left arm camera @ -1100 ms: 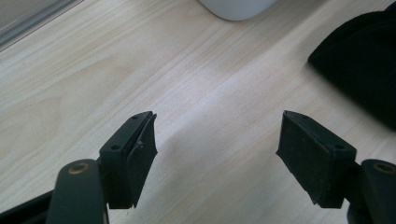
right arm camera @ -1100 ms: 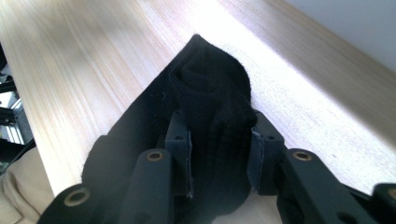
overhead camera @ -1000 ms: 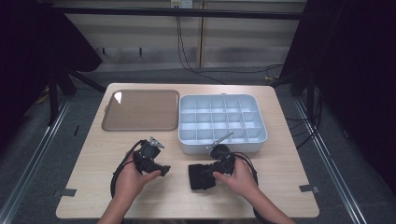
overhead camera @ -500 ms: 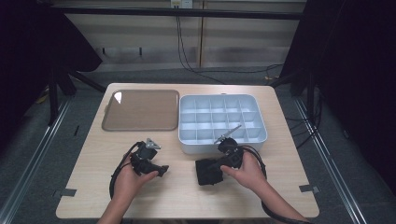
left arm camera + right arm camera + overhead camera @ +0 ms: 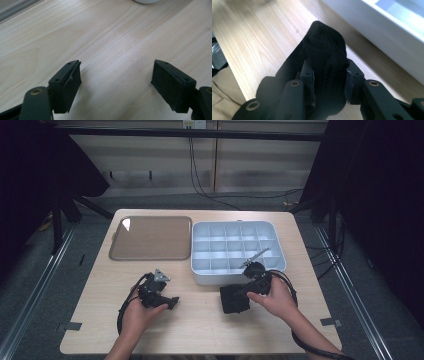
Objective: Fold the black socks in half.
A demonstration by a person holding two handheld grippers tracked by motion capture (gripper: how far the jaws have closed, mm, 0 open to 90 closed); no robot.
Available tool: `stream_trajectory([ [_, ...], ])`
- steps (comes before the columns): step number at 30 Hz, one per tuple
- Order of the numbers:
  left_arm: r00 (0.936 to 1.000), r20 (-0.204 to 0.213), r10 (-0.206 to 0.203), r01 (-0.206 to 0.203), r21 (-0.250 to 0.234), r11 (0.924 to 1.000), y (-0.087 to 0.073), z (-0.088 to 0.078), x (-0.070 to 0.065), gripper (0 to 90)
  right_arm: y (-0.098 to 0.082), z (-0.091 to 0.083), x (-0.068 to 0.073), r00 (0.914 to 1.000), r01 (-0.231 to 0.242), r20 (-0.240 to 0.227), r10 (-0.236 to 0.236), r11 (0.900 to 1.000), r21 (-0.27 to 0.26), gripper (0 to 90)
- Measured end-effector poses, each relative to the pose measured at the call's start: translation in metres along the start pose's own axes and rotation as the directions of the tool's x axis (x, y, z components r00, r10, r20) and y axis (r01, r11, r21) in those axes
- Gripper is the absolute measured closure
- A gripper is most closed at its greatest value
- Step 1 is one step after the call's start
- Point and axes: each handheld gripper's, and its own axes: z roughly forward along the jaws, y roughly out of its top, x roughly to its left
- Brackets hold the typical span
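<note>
Black cloth (image 5: 324, 65) lower part hidden behind right claw (image 5: 329, 83), divided box (image 5: 402, 32) cut off

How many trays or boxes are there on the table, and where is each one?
2. The brown tray lies at the far left; the white compartment box lies beside it, at the far right of the table.

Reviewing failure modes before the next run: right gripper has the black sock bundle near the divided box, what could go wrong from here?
1. The right gripper pinches the black sock bundle low down; the bulk bulges above the pads and could slip or unroll.
2. The bundle hangs close to the white divided box; loose fabric might catch its front wall.
3. The left gripper stands open over bare table, so nothing backs up a drop.
</note>
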Motion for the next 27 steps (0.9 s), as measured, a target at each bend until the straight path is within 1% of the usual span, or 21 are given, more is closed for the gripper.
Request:
stream_trajectory([
  [1, 1.0000, -0.007, 0.004, -0.004, -0.006, 1.0000, -0.001, 0.001, 0.000, 22.1, 0.000, -0.002, 0.000, 1.0000, -0.008, 0.001, 0.008, 1.000, 0.003, 66.1],
  [2, 1.0000, -0.002, 0.004, -0.004, -0.007, 1.0000, -0.001, 0.001, 0.001, 21.3, -0.001, -0.004, -0.002, 1.0000, -0.001, 0.006, 0.001, 1.000, 0.002, 66.1],
  [3, 1.0000, 0.000, -0.008, 0.008, -0.013, 0.9999, -0.002, 0.001, 0.001, 21.2, -0.001, -0.005, -0.003, 0.9999, 0.001, 0.011, -0.001, 1.000, 0.003, 66.1],
  [5, 1.0000, -0.001, -0.006, 0.006, -0.016, 0.9999, -0.003, 0.001, 0.003, 20.7, -0.001, -0.009, -0.003, 0.9999, 0.001, 0.015, -0.001, 1.000, 0.007, 66.0],
  [7, 0.9998, 0.005, -0.017, 0.018, -0.025, 0.9995, -0.004, 0.002, 0.004, 19.1, -0.001, -0.012, -0.004, 0.9998, -0.001, 0.019, 0.001, 1.000, 0.011, 66.0],
  [8, 0.9999, 0.005, -0.013, 0.013, -0.031, 0.9994, -0.005, 0.002, 0.004, 18.0, -0.001, -0.013, -0.005, 0.9997, 0.008, 0.023, -0.008, 1.000, 0.012, 66.0],
  [10, 0.9999, 0.005, -0.016, 0.017, -0.045, 0.9989, -0.007, 0.003, 0.005, 16.9, -0.002, -0.017, -0.006, 0.9998, 0.004, 0.021, -0.004, 1.000, 0.009, 65.9],
  [11, 1.0000, 0.000, -0.005, 0.005, -0.039, 0.9992, -0.007, 0.002, 0.005, 16.4, -0.002, -0.018, -0.006, 0.9998, 0.001, 0.021, -0.002, 1.000, 0.013, 65.9],
  [13, 0.9999, 0.003, -0.016, 0.016, -0.051, 0.9986, -0.008, 0.003, 0.005, 15.5, -0.003, -0.020, -0.007, 0.9997, 0.004, 0.025, -0.004, 1.000, 0.015, 66.0],
  [14, 0.9999, 0.008, -0.009, 0.010, -0.047, 0.9988, -0.008, 0.002, 0.006, 15.0, -0.003, -0.022, -0.007, 0.9997, 0.002, 0.026, -0.003, 1.000, 0.014, 65.9],
  [15, 0.9999, 0.012, -0.011, 0.012, -0.059, 0.9982, -0.009, 0.003, 0.006, 14.7, -0.004, -0.022, -0.008, 0.9997, 0.000, 0.026, -0.001, 1.000, 0.015, 65.9],
  [16, 0.9999, 0.009, -0.006, 0.007, -0.061, 0.9981, -0.009, 0.003, 0.007, 14.5, -0.004, -0.024, -0.008, 0.9996, 0.004, 0.027, -0.005, 1.000, 0.015, 65.9],
  [18, 1.0000, 0.009, 0.004, -0.003, -0.065, 0.9979, -0.010, 0.003, 0.007, 14.0, -0.005, -0.026, -0.009, 0.9996, -0.003, 0.029, 0.003, 1.000, 0.012, 65.9],
  [20, 0.9999, 0.012, 0.006, -0.005, -0.076, 0.9971, -0.011, 0.003, 0.008, 13.7, -0.005, -0.028, -0.011, 0.9995, -0.004, 0.030, 0.004, 1.000, 0.012, 65.9],
  [22, 0.9999, 0.009, 0.006, -0.006, -0.072, 0.9974, -0.012, 0.003, 0.008, 13.5, -0.005, -0.030, -0.012, 0.9995, -0.005, 0.033, 0.005, 1.000, 0.013, 65.9],
  [23, 0.9999, 0.012, 0.002, -0.001, -0.078, 0.9970, -0.012, 0.003, 0.008, 13.4, -0.005, -0.031, -0.012, 0.9994, -0.003, 0.035, 0.003, 1.000, 0.012, 65.9],
  [25, 0.9999, 0.014, 0.007, -0.006, -0.093, 0.9957, -0.013, 0.004, 0.008, 13.0, -0.005, -0.032, -0.013, 0.9994, -0.001, 0.033, 0.001, 1.000, 0.014, 65.9],
  [27, 0.9999, 0.013, 0.009, -0.008, -0.093, 0.9957, -0.013, 0.004, 0.009, 12.7, -0.006, -0.033, -0.014, 0.9995, -0.010, 0.029, 0.009, 1.000, 0.014, 65.9],
])
